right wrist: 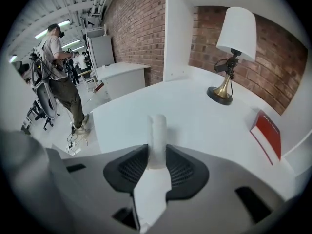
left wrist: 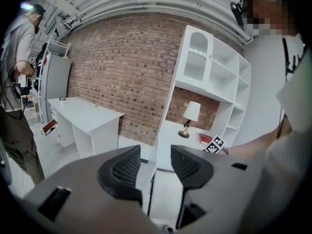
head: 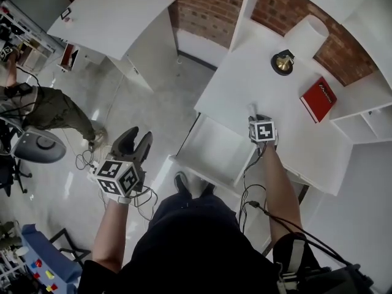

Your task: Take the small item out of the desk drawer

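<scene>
My right gripper (right wrist: 157, 164) is shut on a small white cylinder-shaped item (right wrist: 157, 130) that sticks up from between the pads. In the head view this gripper (head: 257, 116) hovers over the white desk top (head: 245, 84), just right of the pulled-out white drawer (head: 214, 147). The drawer's inside looks bare. My left gripper (head: 136, 141) hangs open over the floor, left of the drawer. Nothing sits between its fingers (left wrist: 127, 168) in the left gripper view.
A brass lamp with a white shade (head: 283, 62) and a red book (head: 318, 98) sit on the desk beyond my right gripper. Shelves (head: 367, 112) stand at the right. A second white desk (head: 116, 17), a person (head: 49, 106), an office chair (head: 37, 146) and floor cables (head: 82, 159) are at the left.
</scene>
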